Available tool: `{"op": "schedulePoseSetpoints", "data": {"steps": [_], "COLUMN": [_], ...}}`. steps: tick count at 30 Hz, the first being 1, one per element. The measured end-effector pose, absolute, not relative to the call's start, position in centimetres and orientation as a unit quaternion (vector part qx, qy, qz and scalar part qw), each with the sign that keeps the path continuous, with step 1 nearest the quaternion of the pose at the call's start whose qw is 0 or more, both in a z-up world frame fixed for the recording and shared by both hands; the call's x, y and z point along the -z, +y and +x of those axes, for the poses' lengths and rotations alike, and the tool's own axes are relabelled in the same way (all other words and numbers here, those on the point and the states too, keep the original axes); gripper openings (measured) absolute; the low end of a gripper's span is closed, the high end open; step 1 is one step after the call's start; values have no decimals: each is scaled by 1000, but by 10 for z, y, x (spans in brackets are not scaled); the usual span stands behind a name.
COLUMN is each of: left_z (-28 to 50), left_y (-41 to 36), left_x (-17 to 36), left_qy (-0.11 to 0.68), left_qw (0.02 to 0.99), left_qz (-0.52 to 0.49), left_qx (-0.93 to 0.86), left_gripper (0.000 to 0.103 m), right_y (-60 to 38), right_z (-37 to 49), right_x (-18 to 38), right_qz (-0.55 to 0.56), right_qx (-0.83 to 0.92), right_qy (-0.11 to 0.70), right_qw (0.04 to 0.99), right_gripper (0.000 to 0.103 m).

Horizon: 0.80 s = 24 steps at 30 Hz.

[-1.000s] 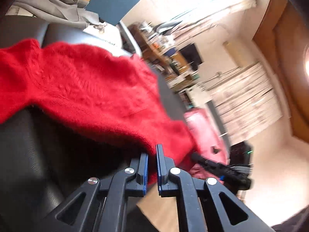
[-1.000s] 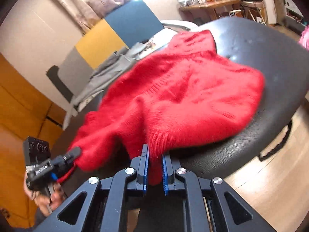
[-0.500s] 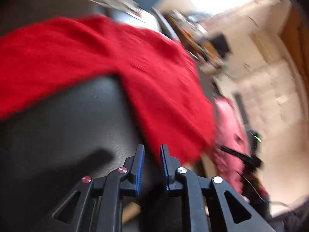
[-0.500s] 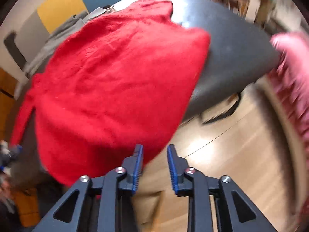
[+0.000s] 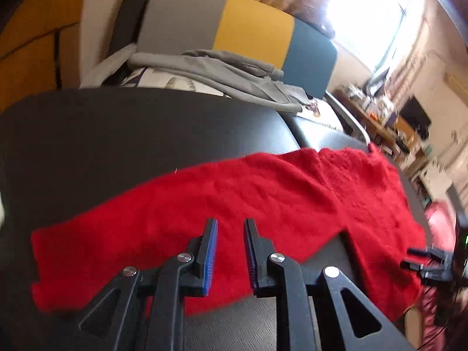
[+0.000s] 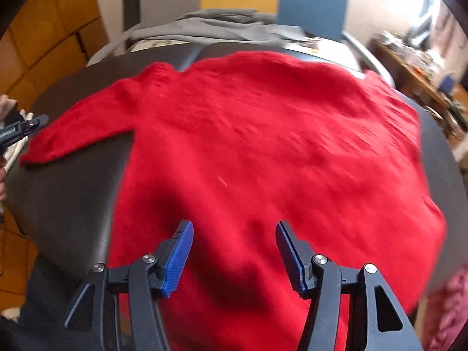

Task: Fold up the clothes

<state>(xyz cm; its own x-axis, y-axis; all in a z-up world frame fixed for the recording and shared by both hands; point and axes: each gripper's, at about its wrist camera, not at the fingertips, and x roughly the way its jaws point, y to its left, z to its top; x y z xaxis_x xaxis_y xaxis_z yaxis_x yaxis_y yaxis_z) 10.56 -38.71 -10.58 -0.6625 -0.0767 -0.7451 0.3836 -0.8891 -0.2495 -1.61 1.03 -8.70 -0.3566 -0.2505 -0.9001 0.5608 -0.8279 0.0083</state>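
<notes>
Red sweater (image 6: 263,146) lies spread on the black table (image 5: 131,134); right tool (image 6: 234,251) wide, left tool (image 5: 230,248) narrower, seemingly empty.

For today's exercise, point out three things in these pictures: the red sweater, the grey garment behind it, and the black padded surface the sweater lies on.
red sweater (image 6: 263,146): right wrist view, middle of the body.
grey garment (image 5: 222,73): left wrist view, on its crumpled folds.
black padded surface (image 5: 131,131): left wrist view, bare part beyond the sleeve.
</notes>
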Motion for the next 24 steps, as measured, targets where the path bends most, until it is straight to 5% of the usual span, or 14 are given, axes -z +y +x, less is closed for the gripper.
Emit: {"op": "schedulePoseSetpoints", "data": {"steps": [3,13,24], "left_z": [81,122,134], "left_y": [-390,-454,-505], "left_x": [132,168,168], "left_qy": [178,308,248], "left_qw": [142,190,281], "left_qz": [425,406,414], "left_qx": [876,840,830], "left_gripper": [18,6,6], "right_y": [-21,-100,-171], "right_z": [-29,-33,-21], "right_x": [102,129,128], "right_qz": [519,527,531], "right_qx": [795,766,743], "right_qy": [160,201,171], "right_qw": [268,308,371], "right_gripper": [60,92,94]}}
